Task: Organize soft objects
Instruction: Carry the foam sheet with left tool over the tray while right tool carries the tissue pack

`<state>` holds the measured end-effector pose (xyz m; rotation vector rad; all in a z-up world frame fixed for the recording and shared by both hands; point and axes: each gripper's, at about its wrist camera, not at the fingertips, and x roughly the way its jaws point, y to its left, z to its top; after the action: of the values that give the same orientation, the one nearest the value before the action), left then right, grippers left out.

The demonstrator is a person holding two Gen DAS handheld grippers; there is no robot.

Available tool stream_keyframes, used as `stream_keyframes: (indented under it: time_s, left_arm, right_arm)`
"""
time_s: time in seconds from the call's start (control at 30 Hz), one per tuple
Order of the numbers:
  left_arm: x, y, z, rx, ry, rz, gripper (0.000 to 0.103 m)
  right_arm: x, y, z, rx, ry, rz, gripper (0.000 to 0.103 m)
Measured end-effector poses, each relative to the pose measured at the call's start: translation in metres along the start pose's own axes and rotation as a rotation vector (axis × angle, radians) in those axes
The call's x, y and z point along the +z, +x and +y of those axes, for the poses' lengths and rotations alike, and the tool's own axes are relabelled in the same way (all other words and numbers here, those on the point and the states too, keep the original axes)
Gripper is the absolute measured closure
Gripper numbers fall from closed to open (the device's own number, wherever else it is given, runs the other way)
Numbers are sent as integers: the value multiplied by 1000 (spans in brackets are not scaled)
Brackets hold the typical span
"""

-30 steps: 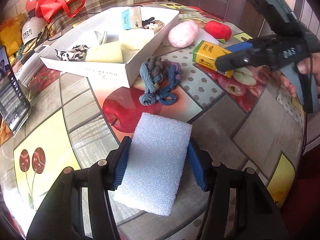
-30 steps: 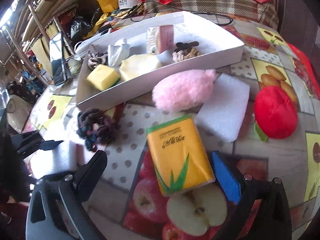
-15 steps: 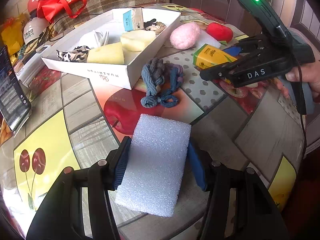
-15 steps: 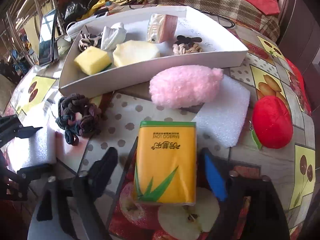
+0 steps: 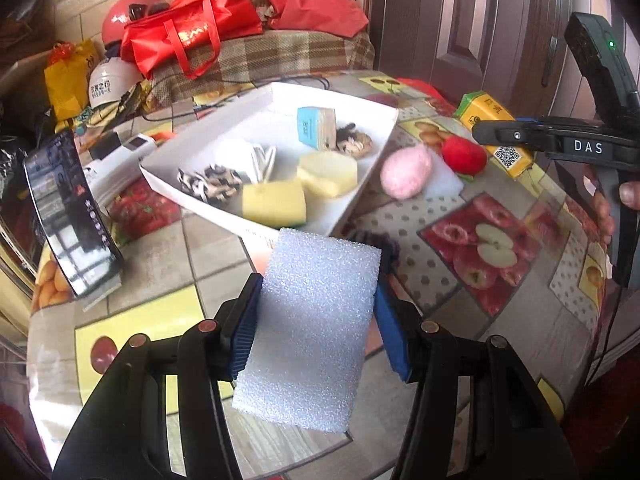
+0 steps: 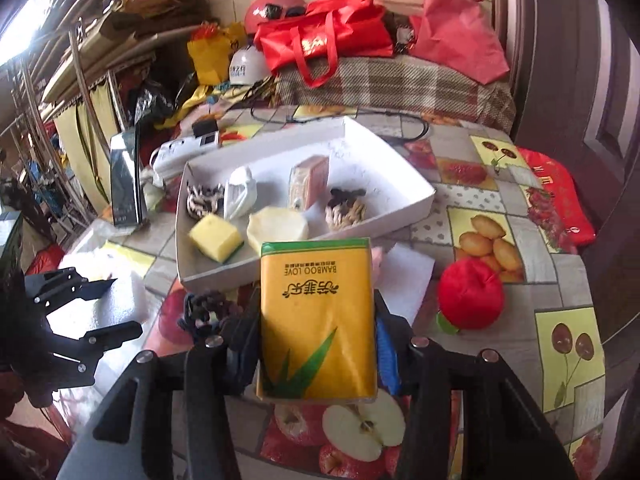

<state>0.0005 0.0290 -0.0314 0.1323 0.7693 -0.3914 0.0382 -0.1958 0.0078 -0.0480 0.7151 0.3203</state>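
My left gripper (image 5: 318,322) is clamped on a white foam block (image 5: 310,330), blue pads pressed to its two long sides, the block raised above the table (image 5: 520,320) just near of the white tray (image 5: 370,184). My right gripper (image 6: 316,344) pinches a yellow tissue pack (image 6: 318,320) between its pads, the pack likewise clear of the surface. The table carries a glossy fruit-print cloth in tiled panels of apples, cherries and strawberries. The tray sits at the far centre and holds a yellow sponge (image 5: 274,204), a pale foam piece (image 5: 328,170), a blue-faced pack (image 5: 316,128), a white cloth (image 5: 244,158) and braided hair ties (image 5: 210,182). Right of the tray lie a pink plush (image 5: 406,172) on a flat white foam sheet (image 5: 446,174), and a red plush (image 5: 464,154) touching that sheet. A dark scrunchie (image 6: 206,308) lies near of the tray, partly hidden. A phone (image 5: 68,216) stands propped at the table's left edge, with a white power strip (image 6: 184,150) beyond it. Past the table's far edge, a plaid-covered seat (image 6: 400,84) bears red bags (image 6: 324,42) and helmets; the wall behind is pale brick, with a dark wooden door (image 6: 568,60) at right.
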Motion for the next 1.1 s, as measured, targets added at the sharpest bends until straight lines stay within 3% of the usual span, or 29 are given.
stream_keyframes:
  time_s: [0.3, 0.73, 1.1]
  left_arm:
    - [76, -38, 6, 71, 29, -160, 49]
    - [140, -56, 16, 110, 0, -255, 49]
    - [146, -35, 24, 91, -35, -227, 49]
  right_arm:
    - [58, -45, -2, 6, 45, -198, 55]
    - [110, -82, -15, -23, 86, -368, 55]
    - [123, -65, -8, -23, 58, -349, 55]
